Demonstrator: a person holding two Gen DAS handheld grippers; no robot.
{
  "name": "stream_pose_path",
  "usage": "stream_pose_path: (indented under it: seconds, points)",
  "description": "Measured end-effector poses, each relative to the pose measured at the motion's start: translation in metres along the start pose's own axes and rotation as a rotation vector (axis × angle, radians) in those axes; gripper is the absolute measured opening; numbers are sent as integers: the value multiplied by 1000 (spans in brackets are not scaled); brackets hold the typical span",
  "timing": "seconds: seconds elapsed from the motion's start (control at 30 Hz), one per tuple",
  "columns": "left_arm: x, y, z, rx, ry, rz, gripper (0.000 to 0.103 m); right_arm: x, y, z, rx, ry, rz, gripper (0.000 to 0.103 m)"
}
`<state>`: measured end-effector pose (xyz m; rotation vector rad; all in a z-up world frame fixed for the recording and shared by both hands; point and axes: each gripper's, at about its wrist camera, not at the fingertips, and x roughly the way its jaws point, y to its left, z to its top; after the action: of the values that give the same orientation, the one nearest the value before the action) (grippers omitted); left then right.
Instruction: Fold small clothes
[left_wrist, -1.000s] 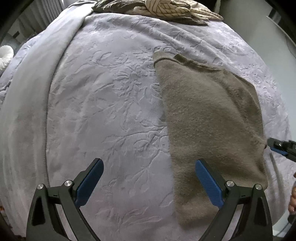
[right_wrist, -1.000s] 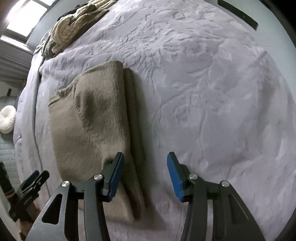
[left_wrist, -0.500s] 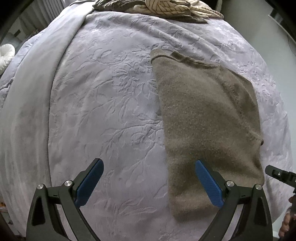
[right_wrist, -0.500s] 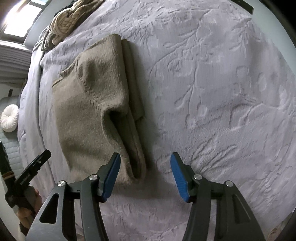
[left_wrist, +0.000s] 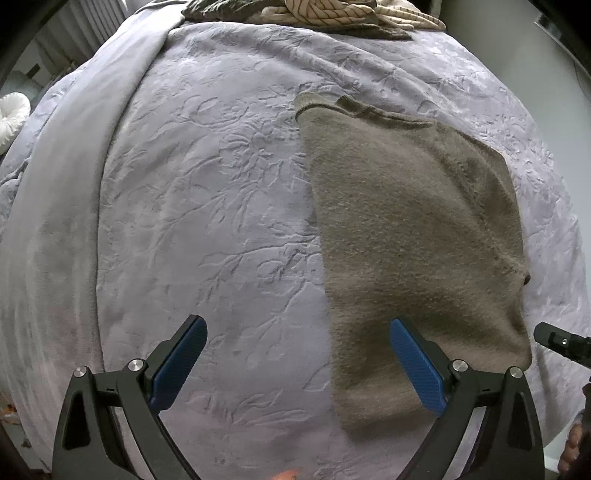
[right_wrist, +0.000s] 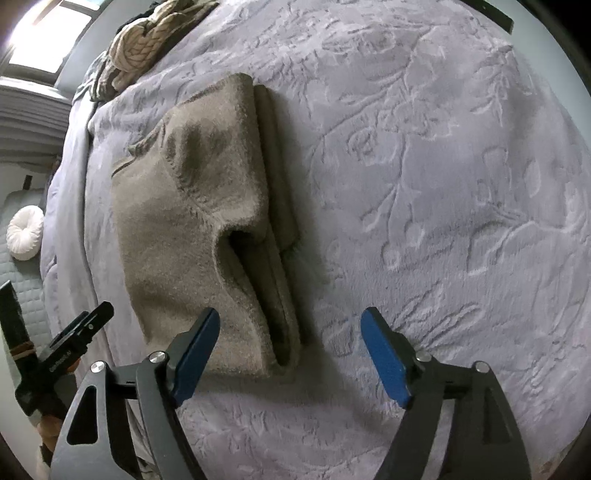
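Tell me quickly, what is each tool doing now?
Left tool: open, holding nothing.
Right tool: opening, nothing held; the sweater edge lies between its tips.

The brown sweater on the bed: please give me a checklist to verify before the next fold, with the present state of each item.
1. Brown sweater lies on the lilac bedspread, partly folded: ok.
2. Folded layers flat: not ok; in the right wrist view one layer gapes open.
3. Left gripper empty, jaws wide: ok.
4. Right gripper empty: ok; jaws are opening, pads off the cloth.
5. Clothes pile apart from the sweater: ok.
6. Underside smooth: cannot tell.
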<state>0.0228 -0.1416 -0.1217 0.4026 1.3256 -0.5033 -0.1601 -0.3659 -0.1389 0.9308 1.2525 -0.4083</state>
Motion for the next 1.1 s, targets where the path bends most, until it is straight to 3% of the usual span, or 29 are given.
stream_pose_path:
  seconds: [0.13,0.2,0.73,0.97,1.1]
  points:
    - [2,-3,0,9,6,7,102,-4,2,3,-22,-30,30,87]
    - [5,-5,1,14,15,11,102,-3,3,5,-27,-26,47,95]
    - [24,-4,4,21,46,21,102,8,-16,26,12,21,144,95]
    - [36,12,19,-29,35,-26,102,15,-28,41,44,16,246,95]
    - [41,19,25,-43,27,-89,102,20,-31,49,32,15,338,95]
